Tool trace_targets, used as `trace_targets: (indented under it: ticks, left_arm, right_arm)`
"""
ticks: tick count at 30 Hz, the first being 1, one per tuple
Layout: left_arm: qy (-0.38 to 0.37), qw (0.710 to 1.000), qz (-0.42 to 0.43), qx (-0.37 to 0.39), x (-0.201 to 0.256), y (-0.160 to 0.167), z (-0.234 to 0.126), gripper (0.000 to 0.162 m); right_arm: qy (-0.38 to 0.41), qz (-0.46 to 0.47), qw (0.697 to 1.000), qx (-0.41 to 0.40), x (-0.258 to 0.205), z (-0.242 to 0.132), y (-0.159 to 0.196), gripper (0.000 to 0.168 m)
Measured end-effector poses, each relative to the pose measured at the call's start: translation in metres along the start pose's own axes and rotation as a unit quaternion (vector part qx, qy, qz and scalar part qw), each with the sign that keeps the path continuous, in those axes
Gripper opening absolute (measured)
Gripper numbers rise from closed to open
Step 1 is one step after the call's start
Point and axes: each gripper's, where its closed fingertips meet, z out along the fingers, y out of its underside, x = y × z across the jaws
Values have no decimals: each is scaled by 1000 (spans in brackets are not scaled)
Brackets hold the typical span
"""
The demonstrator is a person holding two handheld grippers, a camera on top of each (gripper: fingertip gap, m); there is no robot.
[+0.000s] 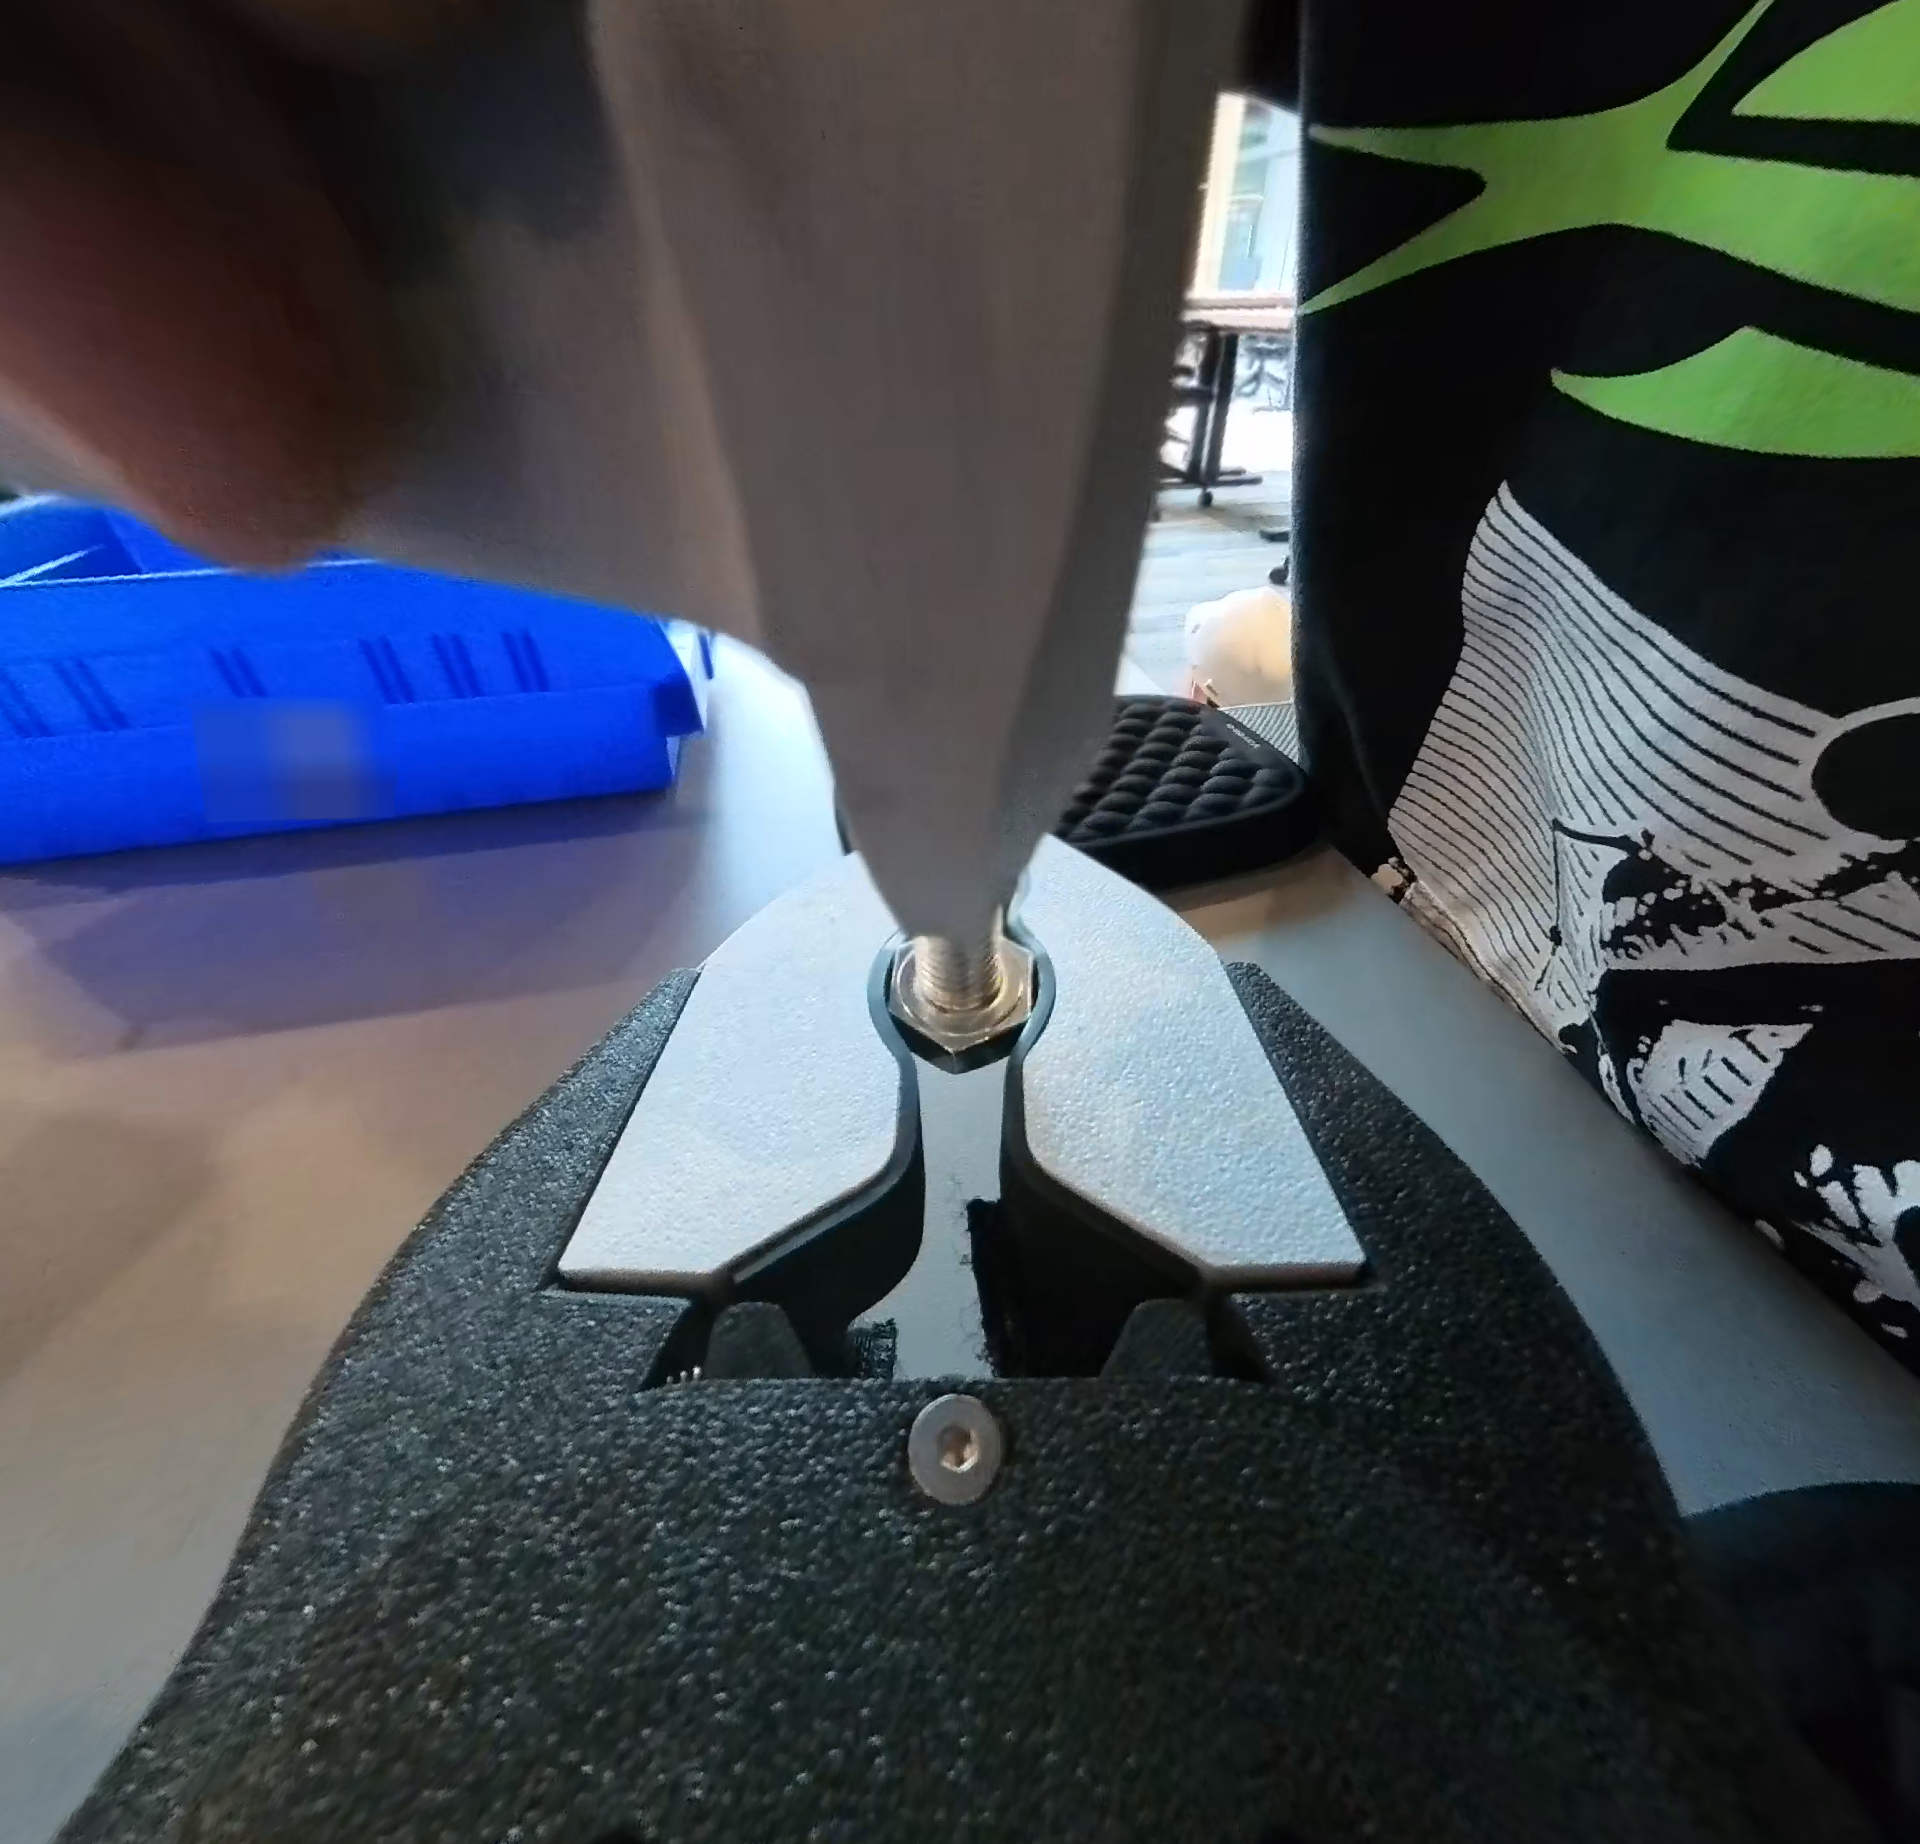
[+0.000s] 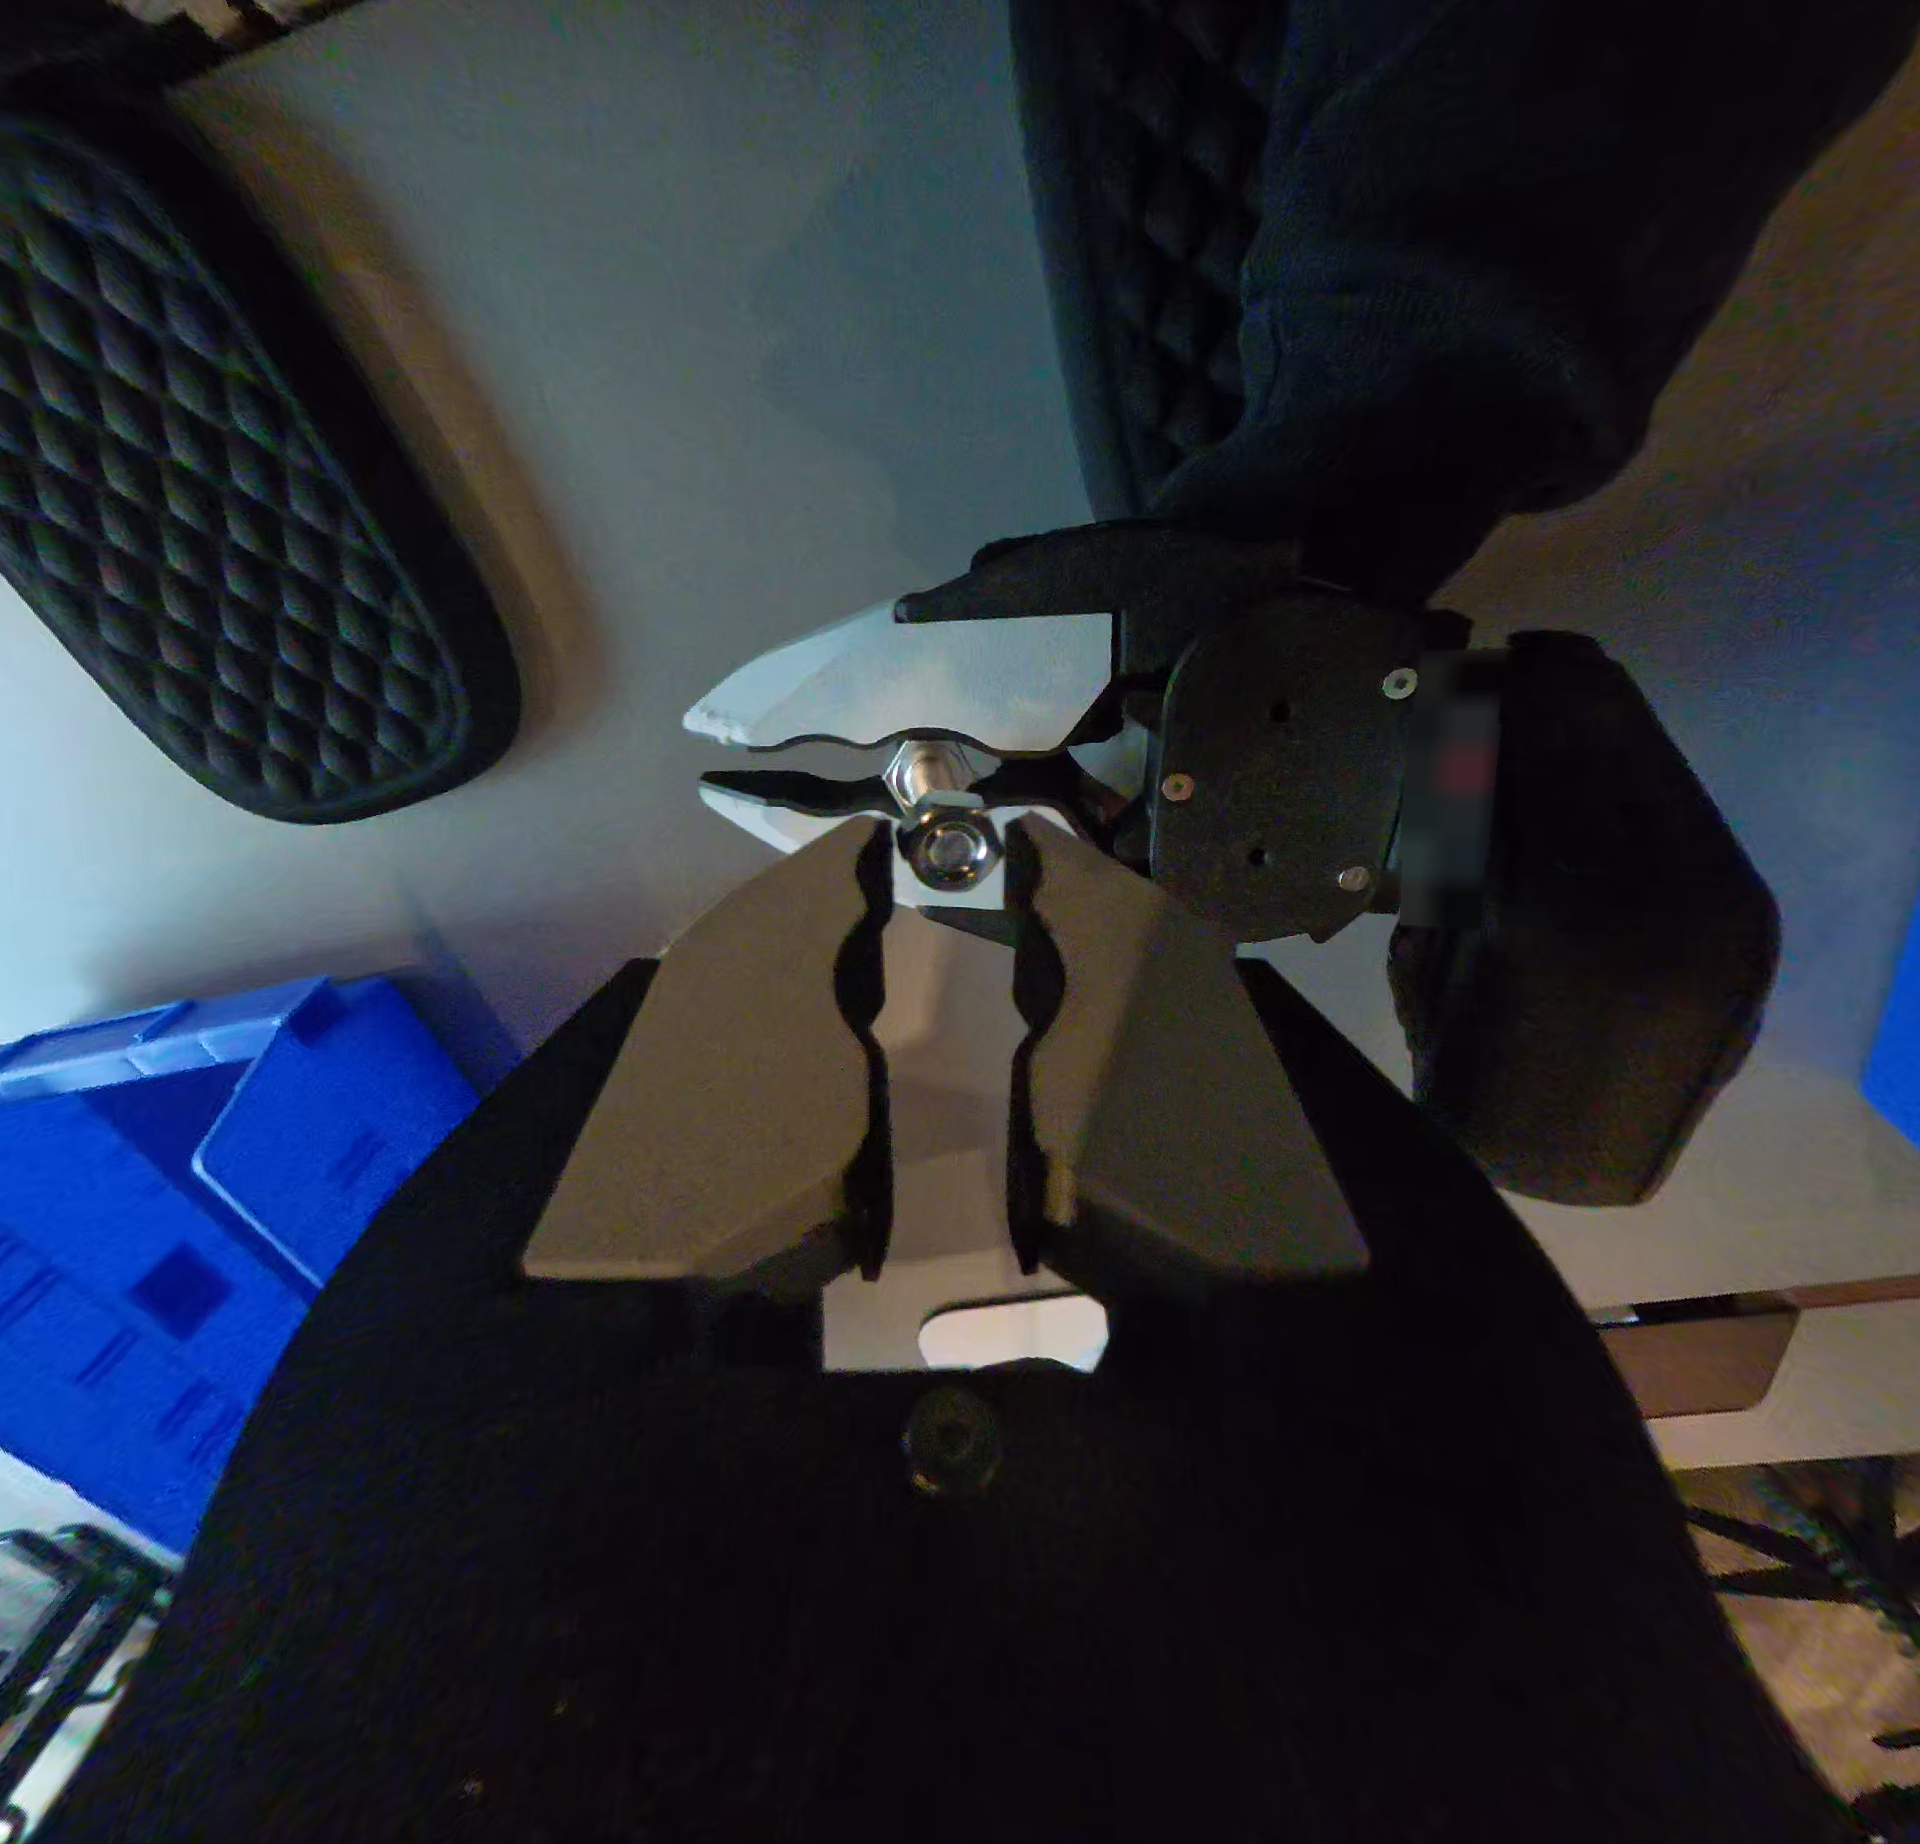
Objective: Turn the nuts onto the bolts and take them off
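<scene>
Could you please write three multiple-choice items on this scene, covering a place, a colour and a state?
1. Where is the nut?
A. In the bin
B. Between the left gripper's fingers
C. Lying on the black pad

2. What colour is the bin on the table?
A. Red
B. Green
C. Blue

3. How does the left gripper stand?
A. Shut on the nut
B. Wide open and empty
C. Shut on a cloth

Answers:
1 B: the nut sits in the notch between the fingers of the left gripper, with the threaded bolt running through it.
2 C: the bin is bright blue in the left wrist view.
3 A: both fingers press against the nut's sides.
</scene>
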Motion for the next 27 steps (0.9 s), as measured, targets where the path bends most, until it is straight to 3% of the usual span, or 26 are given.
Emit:
trace_targets:
  ticks: [6, 10, 13, 16, 19, 24, 27]
  left_arm:
    - [-3, 1000, -1, 3, -1, -1, -1, 10]
    - [-6, 1000, -1, -2, -2, 0, 0, 10]
    - [-9, 1000, 2, -4, -2, 1, 0, 10]
    - [-9, 1000, 3, -7, -2, 2, 0, 10]
    - [-8, 1000, 5, -8, -1, 2, 1, 10]
    - [-5, 1000, 4, -6, -1, 1, 1, 10]
    - [-3, 1000, 3, -3, 0, 1, 0, 10]
  right_arm:
    - [16, 44, 999, 16, 1, 0, 1, 19]
    - [24, 182, 983, 19, 0, 1, 2, 19]
    - [30, 316, 948, 27, 0, 2, 2, 19]
    - [22, 476, 878, 46, -2, 3, 2, 19]
    - [24, 545, 835, 74, -3, 4, 1, 19]
    - [33, 522, 849, 74, -2, 3, 0, 25]
    - [50, 403, 911, 72, 2, -2, -1, 37]
